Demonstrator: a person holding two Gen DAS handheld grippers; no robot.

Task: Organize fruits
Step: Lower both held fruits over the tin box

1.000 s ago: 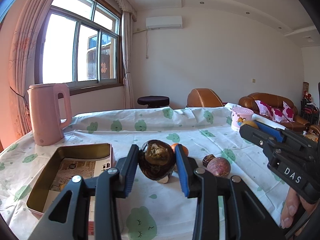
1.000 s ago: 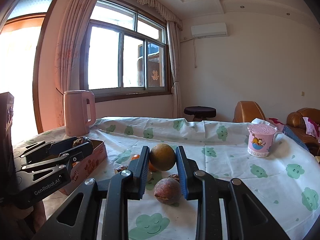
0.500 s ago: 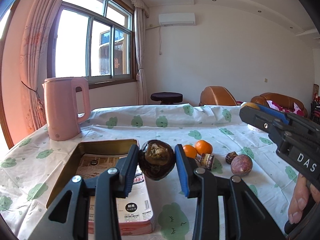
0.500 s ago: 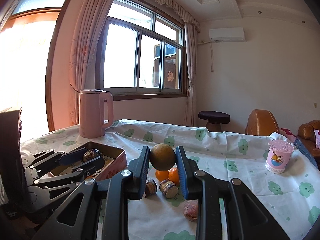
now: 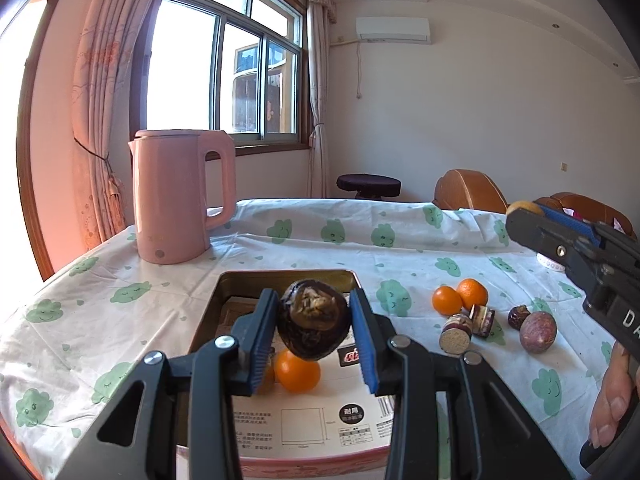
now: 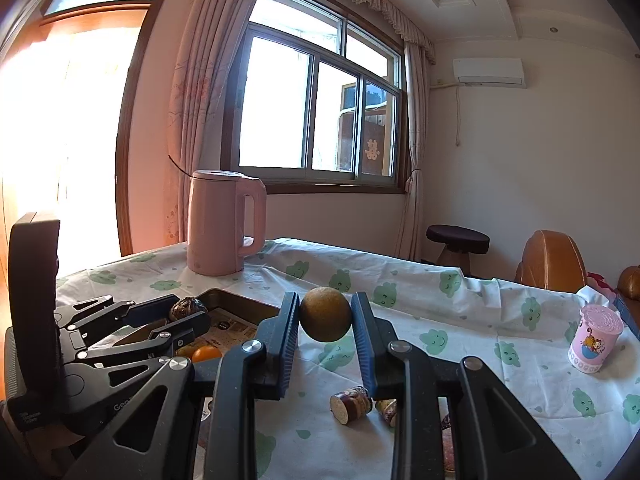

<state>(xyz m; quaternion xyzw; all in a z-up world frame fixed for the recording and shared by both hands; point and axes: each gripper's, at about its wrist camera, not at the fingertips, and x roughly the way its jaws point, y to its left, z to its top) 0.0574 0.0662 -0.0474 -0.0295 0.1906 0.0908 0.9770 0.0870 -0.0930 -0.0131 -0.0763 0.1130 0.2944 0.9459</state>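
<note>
The left gripper [image 5: 314,330] jaws are clamping a dark wrinkled fruit [image 5: 313,324], the right gripper [image 6: 325,322] jaws a round brownish-yellow fruit [image 6: 325,314]; if released early, either may be missing the metal tin [image 5: 280,278] below.

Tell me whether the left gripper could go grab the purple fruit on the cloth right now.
Probably not: the left gripper is already shut on a dark wrinkled fruit above the tin. The path to the purple fruit looks free otherwise.
</note>
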